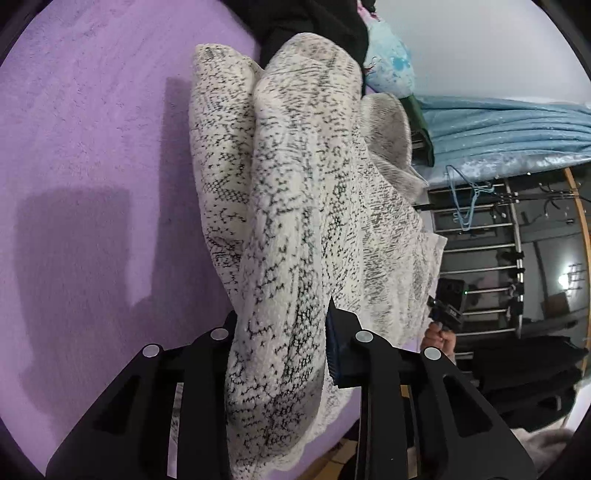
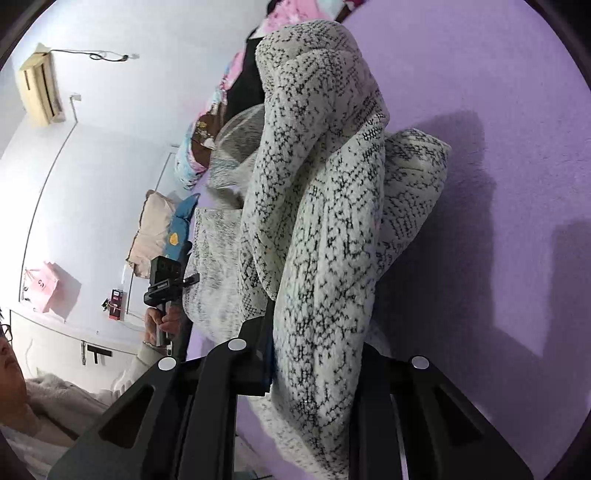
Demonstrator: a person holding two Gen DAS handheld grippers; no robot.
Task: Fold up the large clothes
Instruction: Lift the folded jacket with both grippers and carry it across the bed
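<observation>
You have both the left gripper (image 1: 280, 354) and right gripper (image 2: 314, 354) clamped on the thick, floppy knit sweater (image 1: 295, 184), so keep your hold at its edges or it will likely sag.

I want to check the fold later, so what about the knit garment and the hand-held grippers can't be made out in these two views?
- Left wrist view: the left hand-held gripper pads are buried in the speckled knit garment.
- Right wrist view: the right hand-held gripper has one finger hidden behind the same knit.
- Both views: the garment's type and overall shape are unreadable; it is bunched.
- Left wrist view: the black cloth is cut off by the top edge.
</observation>
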